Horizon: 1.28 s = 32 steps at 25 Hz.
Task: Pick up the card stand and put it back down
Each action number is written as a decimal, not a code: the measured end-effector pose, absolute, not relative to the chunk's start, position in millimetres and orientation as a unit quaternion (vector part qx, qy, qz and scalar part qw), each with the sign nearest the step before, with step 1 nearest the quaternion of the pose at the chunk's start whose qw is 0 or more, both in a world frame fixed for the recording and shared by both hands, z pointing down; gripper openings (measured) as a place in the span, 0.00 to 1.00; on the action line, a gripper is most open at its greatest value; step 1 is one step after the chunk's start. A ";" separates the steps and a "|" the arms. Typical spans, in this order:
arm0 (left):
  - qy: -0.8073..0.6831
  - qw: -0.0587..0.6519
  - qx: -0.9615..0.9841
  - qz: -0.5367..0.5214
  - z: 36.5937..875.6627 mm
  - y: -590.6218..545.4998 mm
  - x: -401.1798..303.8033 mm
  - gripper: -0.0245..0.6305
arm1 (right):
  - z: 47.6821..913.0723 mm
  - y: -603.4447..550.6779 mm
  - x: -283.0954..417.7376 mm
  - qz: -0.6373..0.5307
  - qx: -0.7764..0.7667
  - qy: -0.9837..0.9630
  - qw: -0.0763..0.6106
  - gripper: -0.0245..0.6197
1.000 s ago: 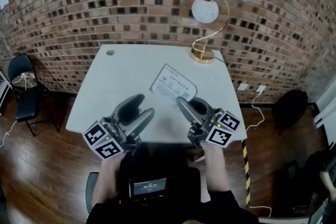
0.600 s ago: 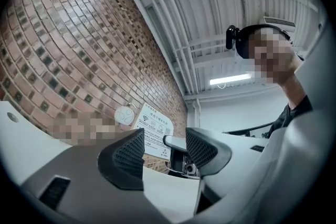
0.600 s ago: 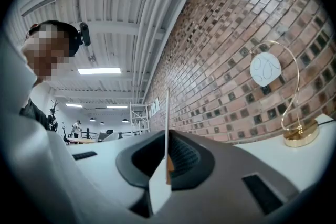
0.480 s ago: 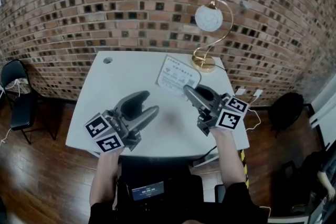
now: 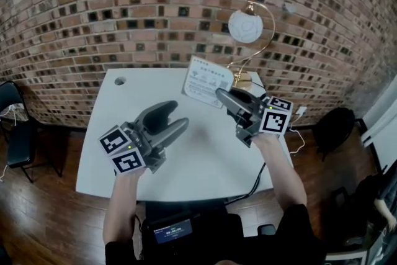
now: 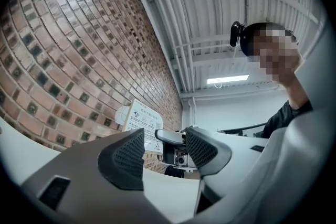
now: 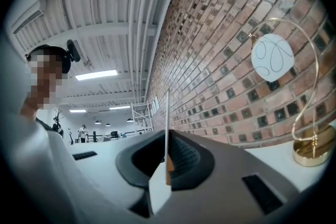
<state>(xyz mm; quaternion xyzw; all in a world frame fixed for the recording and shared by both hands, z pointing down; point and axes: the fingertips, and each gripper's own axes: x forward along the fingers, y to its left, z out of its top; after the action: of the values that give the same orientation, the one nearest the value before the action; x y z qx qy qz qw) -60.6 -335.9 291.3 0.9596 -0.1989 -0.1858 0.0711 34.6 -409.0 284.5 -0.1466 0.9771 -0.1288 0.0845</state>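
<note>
The right gripper (image 5: 222,96) pinches the card stand (image 5: 208,80) by its lower edge, jaws pressed on the thin sheet, which seems clear of the white table (image 5: 186,164) beside the lamp (image 5: 246,26) — while the left gripper (image 5: 174,119) hovers spread (nothing between its pads).

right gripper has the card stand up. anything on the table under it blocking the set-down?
Nothing visible. The card stand, clamped in the right gripper, hangs over bare white table. The lamp stands behind it at the far edge; the left gripper is open, off to the side.
</note>
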 end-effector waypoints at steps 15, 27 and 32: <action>-0.176 0.101 0.965 -0.163 321.3 -424.4 -43.6 0.40 | 308.1 -510.7 24.3 -0.112 -0.130 0.983 0.063 0.08; -0.212 0.113 0.955 -0.173 359.3 -485.1 -45.7 0.40 | 359.6 -581.1 22.2 -0.130 -0.145 0.980 0.051 0.08; -0.187 0.120 0.961 -0.164 366.3 -498.4 -25.3 0.40 | 374.2 -597.3 13.3 -0.136 -0.142 0.979 0.051 0.08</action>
<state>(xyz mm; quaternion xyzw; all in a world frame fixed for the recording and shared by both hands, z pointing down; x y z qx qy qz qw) -25.3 -498.4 366.3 0.9611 -0.1867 -0.1645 0.1197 13.3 -597.3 374.2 -0.1422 0.9792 -0.1356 0.0513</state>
